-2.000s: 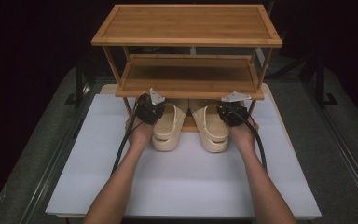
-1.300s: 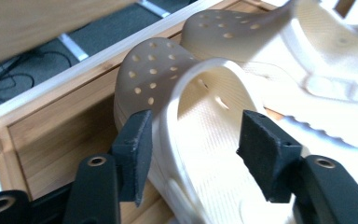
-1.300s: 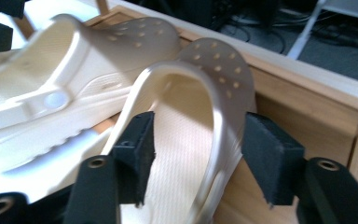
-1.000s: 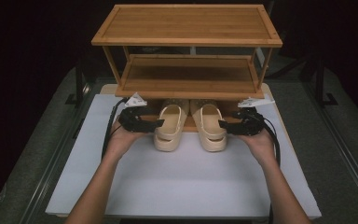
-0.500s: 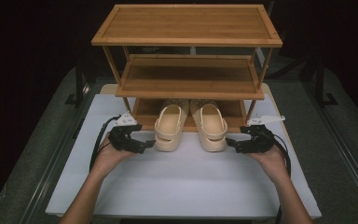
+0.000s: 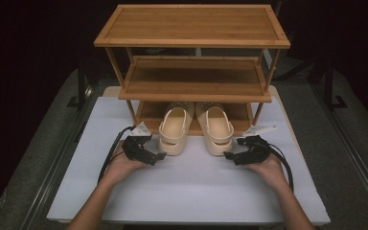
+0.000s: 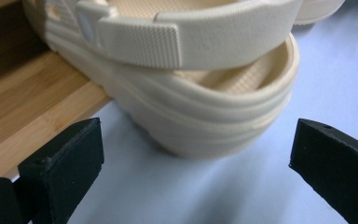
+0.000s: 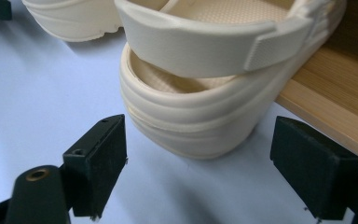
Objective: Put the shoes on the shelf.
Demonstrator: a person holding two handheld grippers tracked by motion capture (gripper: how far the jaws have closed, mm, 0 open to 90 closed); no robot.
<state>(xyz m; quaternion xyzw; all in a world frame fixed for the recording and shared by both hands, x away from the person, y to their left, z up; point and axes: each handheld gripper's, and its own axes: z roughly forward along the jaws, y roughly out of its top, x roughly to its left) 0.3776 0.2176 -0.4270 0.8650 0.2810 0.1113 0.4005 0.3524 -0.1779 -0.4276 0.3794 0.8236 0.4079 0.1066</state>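
Two cream clogs, the left clog (image 6: 175, 132) and the right clog (image 6: 215, 130), lie side by side with toes on the bottom shelf (image 6: 148, 114) of a bamboo rack and heels on the white board. My left gripper (image 6: 156, 155) rests low just left of the left clog, pointing at its heel (image 7: 205, 116). Its jaws have just been opening and stand wide, nothing between them (image 7: 198, 140). My right gripper (image 6: 230, 155) mirrors it beside the right clog's heel (image 8: 191, 112). Its jaws have also just been opening, and the gap (image 8: 198, 126) is empty.
The rack has a top shelf (image 6: 191, 26) and a middle shelf (image 6: 194, 79) overhanging the clogs' toes. The white board (image 6: 187, 196) stretches toward me between my forearms. Metal rails (image 6: 52, 163) run along both sides, with darkness beyond.
Both hands drew outward from the clogs, back toward me and down to the board. The jaws spread wider. The clogs stay at the bottom shelf.
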